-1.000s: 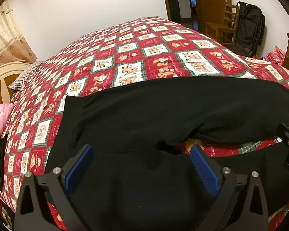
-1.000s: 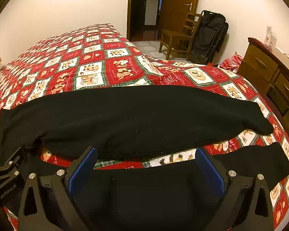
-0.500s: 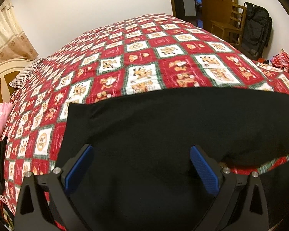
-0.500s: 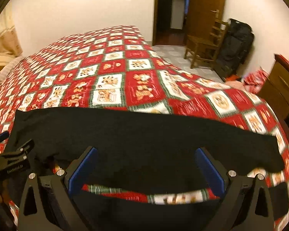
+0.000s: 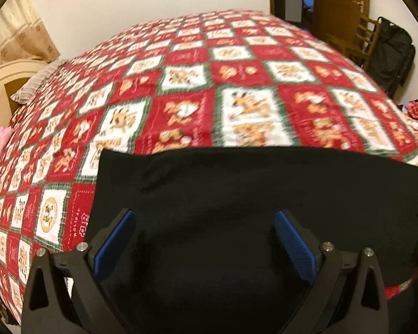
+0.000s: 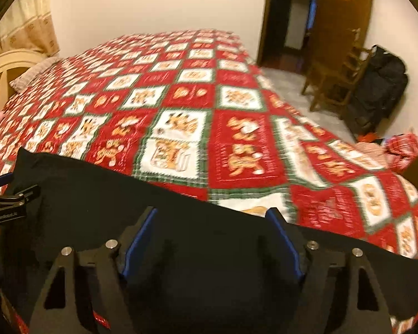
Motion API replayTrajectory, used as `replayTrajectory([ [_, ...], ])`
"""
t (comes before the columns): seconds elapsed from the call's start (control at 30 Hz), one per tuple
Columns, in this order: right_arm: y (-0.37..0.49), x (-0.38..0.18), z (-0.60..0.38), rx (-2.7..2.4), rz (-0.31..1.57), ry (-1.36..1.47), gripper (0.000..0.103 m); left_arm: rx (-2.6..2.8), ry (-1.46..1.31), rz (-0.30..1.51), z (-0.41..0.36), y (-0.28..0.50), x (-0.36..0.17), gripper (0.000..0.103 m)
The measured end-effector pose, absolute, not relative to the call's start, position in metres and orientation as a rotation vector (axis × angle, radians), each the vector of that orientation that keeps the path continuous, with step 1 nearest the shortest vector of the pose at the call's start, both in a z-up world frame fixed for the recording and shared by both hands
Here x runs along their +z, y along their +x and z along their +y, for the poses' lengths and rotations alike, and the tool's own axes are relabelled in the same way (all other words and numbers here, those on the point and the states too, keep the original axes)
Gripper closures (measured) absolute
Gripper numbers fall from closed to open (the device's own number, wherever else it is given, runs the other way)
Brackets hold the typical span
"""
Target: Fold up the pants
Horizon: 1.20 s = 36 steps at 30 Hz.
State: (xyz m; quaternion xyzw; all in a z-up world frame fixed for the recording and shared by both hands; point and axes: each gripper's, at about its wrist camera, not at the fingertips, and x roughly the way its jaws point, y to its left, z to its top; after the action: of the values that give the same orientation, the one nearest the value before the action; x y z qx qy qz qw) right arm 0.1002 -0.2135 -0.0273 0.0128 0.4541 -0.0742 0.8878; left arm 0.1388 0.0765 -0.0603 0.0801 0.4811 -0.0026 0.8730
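The black pants (image 5: 237,194) are lying across the near part of the bed (image 5: 237,83), on its red patterned quilt, and they are filling more of both wrist views than a second ago, when a strip of quilt was still showing between the two legs. That strip is now showing only at the lower right edge of the left view. The left hand-held gripper (image 5: 204,239) is hanging over the waist end of the pants, its blue pads standing wide apart just as before, with dark cloth showing between them; whether the pads are touching the fabric cannot be told. The right hand-held gripper (image 6: 213,239) is hanging over the far edge of the pants (image 6: 97,194), and its jaws have just been closing: the pads are standing visibly nearer each other than in the earlier frames, though still apart, with cloth between them but not pinched. In the right view the left hand-held gripper (image 6: 5,203) is showing at the left edge, over the pants.
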Motion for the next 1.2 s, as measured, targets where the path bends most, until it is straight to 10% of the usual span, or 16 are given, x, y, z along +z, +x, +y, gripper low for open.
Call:
replayTrajectory([
  [0.37,0.141,-0.056,-0.193,0.018,1.001,-0.119,0.027,-0.039,0.058,1.025,0.093,0.137,-0.08,0.0],
  [0.67,0.137,-0.065,-0.18,0.163,1.054,-0.114,0.095,-0.034,0.059,1.007,0.093,0.138,-0.082,0.0],
  [1.2,0.007,-0.024,-0.111,0.24,0.815,-0.286,0.097,-0.135,-0.181,1.021,0.127,0.127,-0.031,0.0],
])
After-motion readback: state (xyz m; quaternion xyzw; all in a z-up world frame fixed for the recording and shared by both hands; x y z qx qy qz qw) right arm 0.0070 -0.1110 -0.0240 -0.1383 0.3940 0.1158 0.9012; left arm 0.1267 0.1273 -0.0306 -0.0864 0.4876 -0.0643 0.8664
